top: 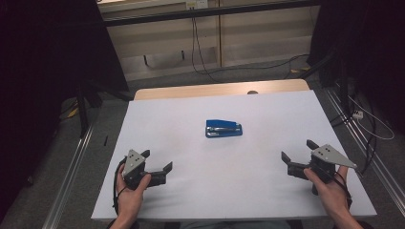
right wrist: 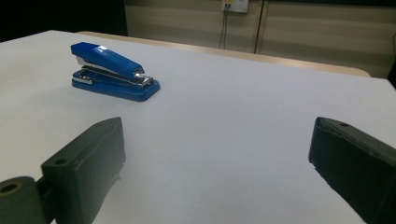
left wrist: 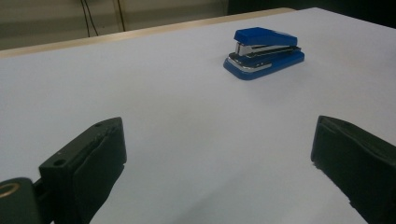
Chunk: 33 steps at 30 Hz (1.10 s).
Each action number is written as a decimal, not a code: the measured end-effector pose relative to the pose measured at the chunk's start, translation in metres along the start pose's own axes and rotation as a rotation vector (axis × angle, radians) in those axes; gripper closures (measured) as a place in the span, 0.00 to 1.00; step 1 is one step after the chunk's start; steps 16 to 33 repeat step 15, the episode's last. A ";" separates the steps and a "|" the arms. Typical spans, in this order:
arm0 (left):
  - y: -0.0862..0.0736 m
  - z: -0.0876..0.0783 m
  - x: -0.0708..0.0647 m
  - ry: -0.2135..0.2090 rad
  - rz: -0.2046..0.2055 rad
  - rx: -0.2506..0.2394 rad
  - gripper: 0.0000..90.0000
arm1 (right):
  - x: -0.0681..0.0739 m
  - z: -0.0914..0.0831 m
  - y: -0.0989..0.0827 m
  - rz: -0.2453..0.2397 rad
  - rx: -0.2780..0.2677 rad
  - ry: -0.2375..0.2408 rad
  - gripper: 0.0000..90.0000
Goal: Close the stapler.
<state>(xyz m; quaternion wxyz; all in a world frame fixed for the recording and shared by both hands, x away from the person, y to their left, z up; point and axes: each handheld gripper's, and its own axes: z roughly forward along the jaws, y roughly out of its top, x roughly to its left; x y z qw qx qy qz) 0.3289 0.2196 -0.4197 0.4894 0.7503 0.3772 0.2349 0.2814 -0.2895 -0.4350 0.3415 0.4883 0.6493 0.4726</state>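
Observation:
A blue stapler [top: 223, 128] lies flat near the middle of the white table [top: 200, 191]. My left gripper [top: 156, 161] rests low at the front left, jaws wide open and empty, pointing right and a little toward the stapler [left wrist: 263, 52], which sits well ahead of it. At the front right my right gripper [top: 298, 150] is open too, nothing between its jaws, aimed left; the stapler [right wrist: 114, 71] lies off to the upper left in the right gripper view. A hand holds each gripper.
The white sheet covers a wooden tabletop whose far edge [top: 219, 89] shows behind it. Cables [top: 200, 52] hang down the back wall. Dark stands and metal floor rails [top: 71, 162] flank the table on both sides.

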 end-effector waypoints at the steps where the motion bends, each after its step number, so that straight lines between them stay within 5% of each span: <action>1: 0.000 0.000 0.000 0.007 0.007 0.000 0.04 | 0.001 0.001 -0.001 0.008 0.007 -0.002 0.03; 33: 0.001 0.001 -0.002 -0.006 0.018 0.002 0.04 | 0.008 0.010 -0.001 0.002 0.008 0.003 0.02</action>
